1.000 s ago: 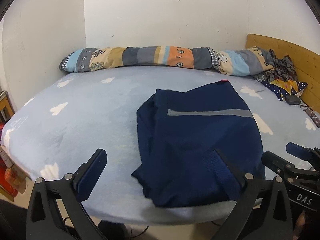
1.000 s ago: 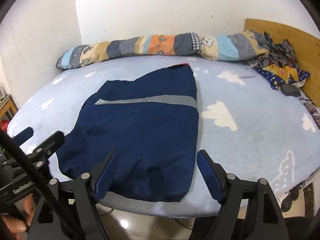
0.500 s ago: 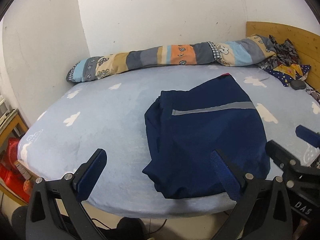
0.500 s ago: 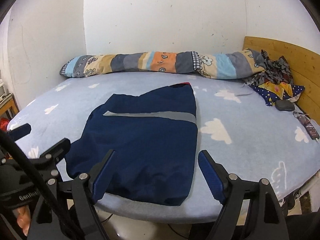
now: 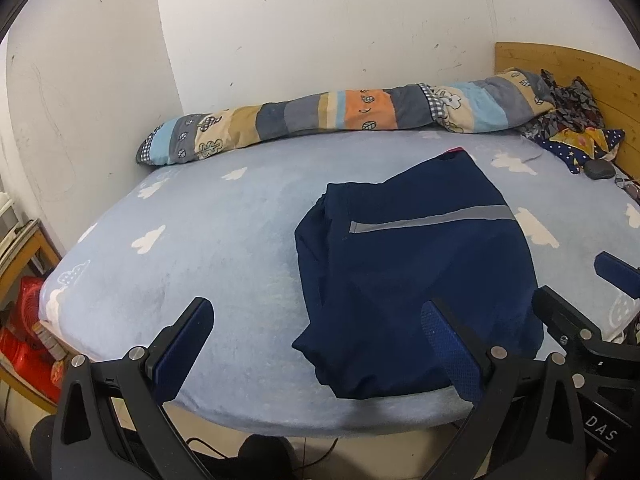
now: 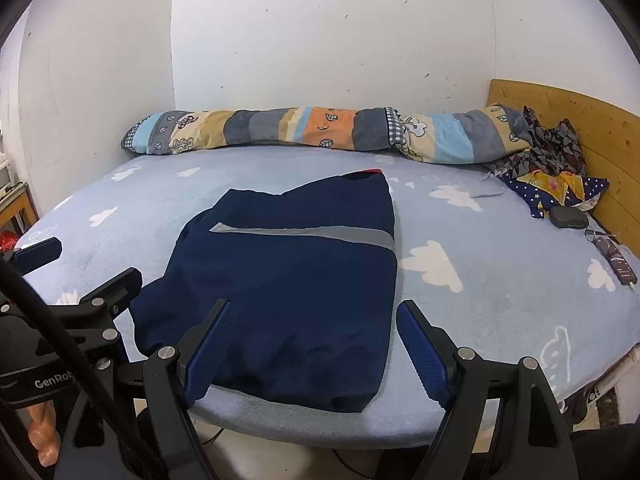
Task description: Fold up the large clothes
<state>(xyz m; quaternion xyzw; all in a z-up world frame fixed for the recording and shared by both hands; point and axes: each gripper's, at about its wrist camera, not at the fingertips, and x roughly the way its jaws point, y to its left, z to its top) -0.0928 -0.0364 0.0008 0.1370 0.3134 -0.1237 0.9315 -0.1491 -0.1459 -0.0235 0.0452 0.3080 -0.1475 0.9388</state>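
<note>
Hovering short of the bed's [image 6: 500, 304] near edge, both grippers tilt down toward the mattress, side by side.

In the left wrist view the left gripper [image 5: 316, 336] has its jaws spread wide and nothing between the pads. Its left finger [image 5: 182, 344] stands over bare sheet; its right finger [image 5: 452, 352] overlaps the garment's [image 5: 416, 280] near part in the picture, though whether it touches the cloth cannot be told. Beyond that finger, to the right, the right gripper's black fingers show.

In the right wrist view the right gripper [image 6: 316, 348] also stands with jaws wide apart and grips nothing. The garment [image 6: 288, 280], navy with a grey stripe, lies folded flat ahead of the jaws and between them; its near hem lies at the mattress edge, between the two fingertips, and its right edge lines up with the right finger [image 6: 420, 352]. To the left, the left gripper shows, with part of a hand [image 6: 44, 436] below it.

Far beyond the jaws a patchwork bolster [image 6: 320, 132] lies along the wall.
</note>
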